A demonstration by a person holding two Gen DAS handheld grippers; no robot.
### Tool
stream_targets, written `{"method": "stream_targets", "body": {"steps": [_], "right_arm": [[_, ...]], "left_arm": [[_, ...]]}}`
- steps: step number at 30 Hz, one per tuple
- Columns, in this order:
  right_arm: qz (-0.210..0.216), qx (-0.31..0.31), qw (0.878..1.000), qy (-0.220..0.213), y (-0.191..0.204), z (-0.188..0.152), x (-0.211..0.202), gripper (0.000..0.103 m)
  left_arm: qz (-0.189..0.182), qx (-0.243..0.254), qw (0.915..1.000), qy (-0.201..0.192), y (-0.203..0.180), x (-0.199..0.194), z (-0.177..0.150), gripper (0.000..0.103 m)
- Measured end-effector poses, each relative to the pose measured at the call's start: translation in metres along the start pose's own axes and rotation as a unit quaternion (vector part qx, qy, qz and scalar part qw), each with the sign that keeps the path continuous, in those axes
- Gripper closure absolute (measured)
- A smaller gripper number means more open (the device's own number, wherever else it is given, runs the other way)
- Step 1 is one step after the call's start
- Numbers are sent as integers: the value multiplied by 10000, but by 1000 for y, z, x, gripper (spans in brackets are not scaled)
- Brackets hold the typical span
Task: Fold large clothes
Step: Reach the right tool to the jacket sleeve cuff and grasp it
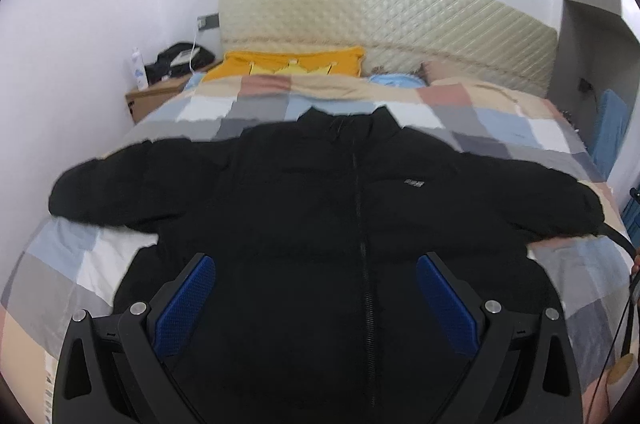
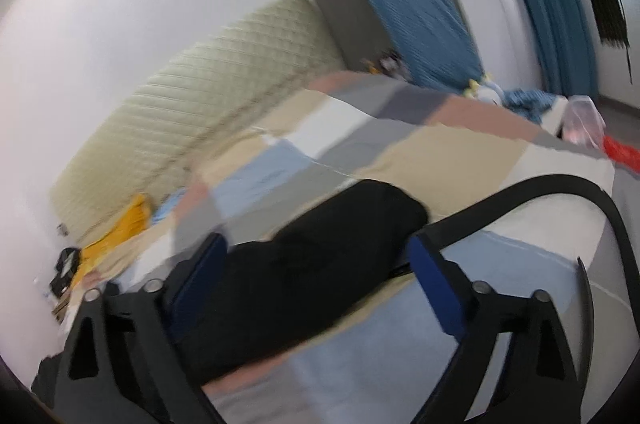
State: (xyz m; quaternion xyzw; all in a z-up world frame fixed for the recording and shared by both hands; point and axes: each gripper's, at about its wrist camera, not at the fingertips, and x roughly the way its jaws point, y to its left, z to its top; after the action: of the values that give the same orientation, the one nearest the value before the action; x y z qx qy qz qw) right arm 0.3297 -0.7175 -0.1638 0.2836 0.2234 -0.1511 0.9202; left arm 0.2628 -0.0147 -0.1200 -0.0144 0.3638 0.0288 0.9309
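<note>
A large black zip-up jacket (image 1: 320, 207) lies face up on the checked bedspread (image 1: 500, 131), sleeves spread to both sides. My left gripper (image 1: 316, 264) is open, above the jacket's lower front, with blue pads either side of the zipper. In the right wrist view the jacket's sleeve (image 2: 320, 256) runs between the fingers of my right gripper (image 2: 316, 248), which is open around it, near the cuff end. That view is blurred.
A quilted headboard (image 1: 400, 19) and an orange pillow (image 1: 292, 61) sit at the bed's far end. A bedside table (image 1: 156, 95) with a black bag stands at the left. A blue mat (image 2: 424, 23) and blue curtain (image 2: 540, 3) stand beyond the bed's far side.
</note>
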Motion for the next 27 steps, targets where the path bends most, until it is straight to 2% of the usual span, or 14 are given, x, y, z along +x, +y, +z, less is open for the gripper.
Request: {"method": "stream_targets", "body": {"steps": [2, 4, 10, 14, 17, 18, 20, 21, 23, 24, 25, 27], "right_arm": [[-43, 223, 9995, 211, -11, 6, 29, 17], [84, 631, 9963, 578, -32, 10, 67, 25], [-146, 1029, 9906, 885, -67, 6, 132, 25], [-221, 869, 9913, 965, -69, 9, 159, 24], [-548, 567, 9882, 1316, -60, 14, 183, 21], [-618, 518, 9859, 1464, -58, 15, 190, 17], [-573, 494, 9833, 1653, -54, 17, 197, 16], [-584, 509, 9824, 1697, -54, 17, 197, 19], [-602, 603, 9808, 1756, -53, 19, 194, 42], [-552, 654, 9797, 1812, -52, 19, 193, 61], [-513, 655, 9795, 1832, -49, 19, 191, 73], [-531, 455, 9801, 1858, -33, 25, 182, 85]], "left_arm": [[55, 36, 10000, 63, 1, 15, -3, 1], [193, 151, 9995, 194, -1, 34, -7, 1], [310, 281, 9975, 575, -5, 70, -16, 1], [317, 262, 9967, 707, -6, 83, -19, 1], [341, 282, 9966, 694, -7, 85, -20, 1], [365, 273, 9966, 686, -6, 86, -21, 1], [346, 232, 9966, 707, -3, 89, -21, 1], [289, 192, 9969, 702, -2, 88, -22, 1], [287, 164, 9973, 649, 1, 86, -23, 1], [331, 155, 9975, 608, 4, 84, -22, 1], [333, 142, 9977, 582, 6, 82, -22, 1], [331, 117, 9980, 519, 10, 78, -20, 1]]}}
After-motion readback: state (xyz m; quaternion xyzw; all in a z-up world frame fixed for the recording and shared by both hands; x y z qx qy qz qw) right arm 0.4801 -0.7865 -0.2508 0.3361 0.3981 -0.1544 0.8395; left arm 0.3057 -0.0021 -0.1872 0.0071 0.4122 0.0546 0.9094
